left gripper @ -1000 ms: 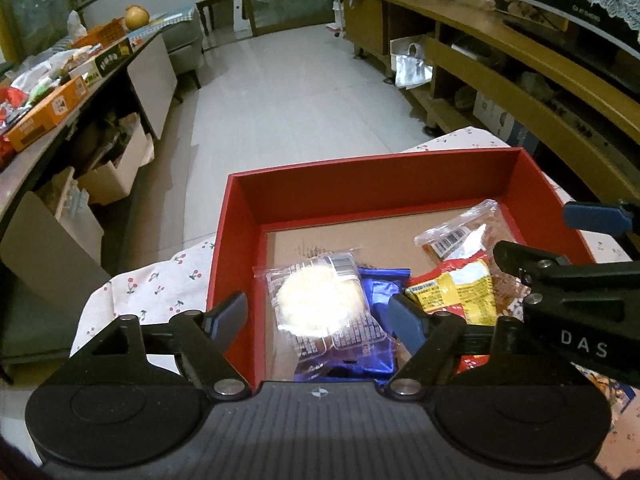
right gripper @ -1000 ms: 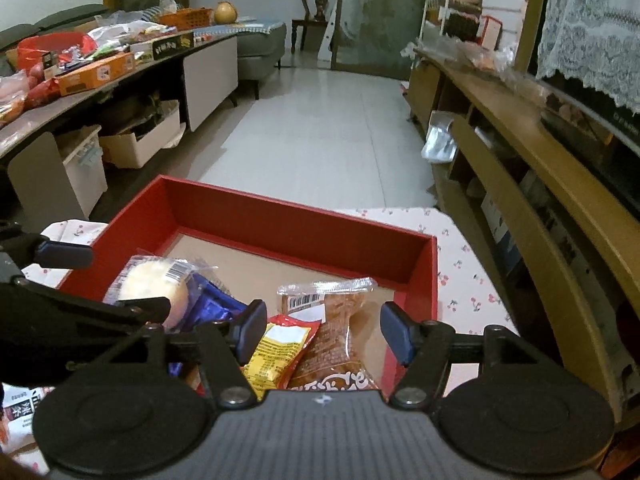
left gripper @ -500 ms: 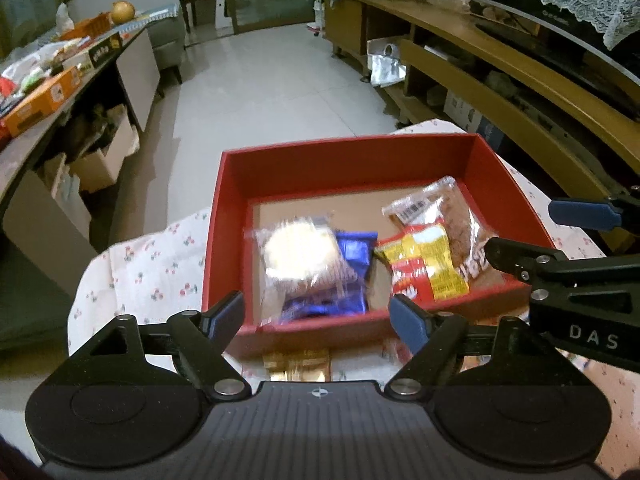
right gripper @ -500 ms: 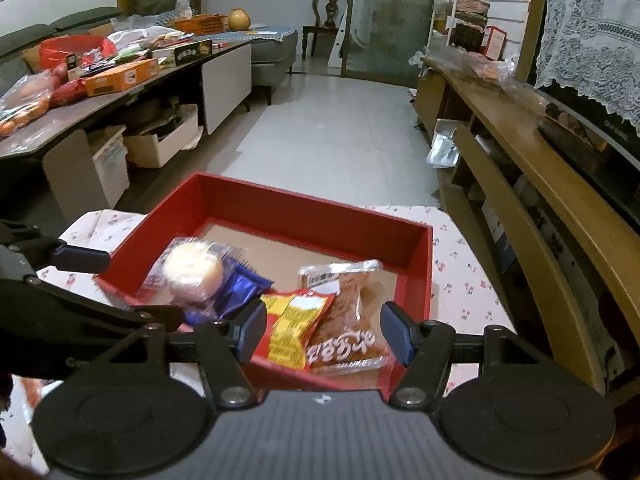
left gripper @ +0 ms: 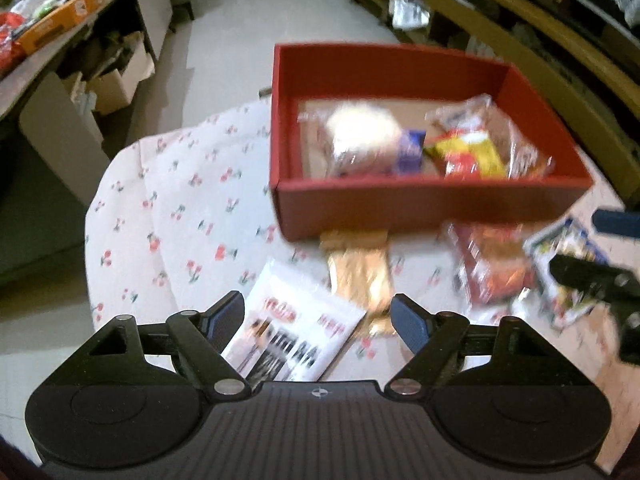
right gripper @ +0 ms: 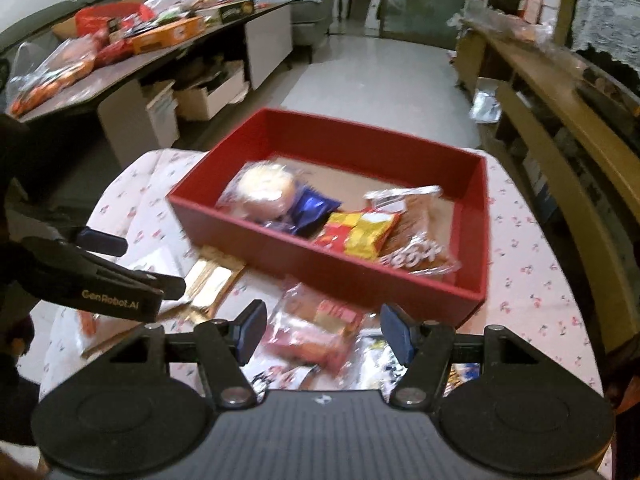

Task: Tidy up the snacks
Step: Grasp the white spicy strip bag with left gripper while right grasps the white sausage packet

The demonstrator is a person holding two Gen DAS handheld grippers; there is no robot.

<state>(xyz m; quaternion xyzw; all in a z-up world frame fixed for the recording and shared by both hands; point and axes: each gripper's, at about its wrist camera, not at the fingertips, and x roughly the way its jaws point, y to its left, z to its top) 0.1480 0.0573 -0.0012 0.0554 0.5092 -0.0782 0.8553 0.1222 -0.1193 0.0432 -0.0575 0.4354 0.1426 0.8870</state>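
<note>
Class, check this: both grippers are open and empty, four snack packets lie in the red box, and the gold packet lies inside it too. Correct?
Not quite. The gold packet lies outside the red box, on the cloth against its near wall, as the right wrist view shows. The left gripper and right gripper are open and empty, with four packets in the box.

The only text that reads well is "GenRobot.AI", in pale letters on the black body of the left gripper, at left of the right wrist view. The white packet at lower centre of the left wrist view has red and black printed characters, too blurred to read. The clear packet in the red box has white characters, also not legible. Other wrappers: print too small or blurred.
</note>
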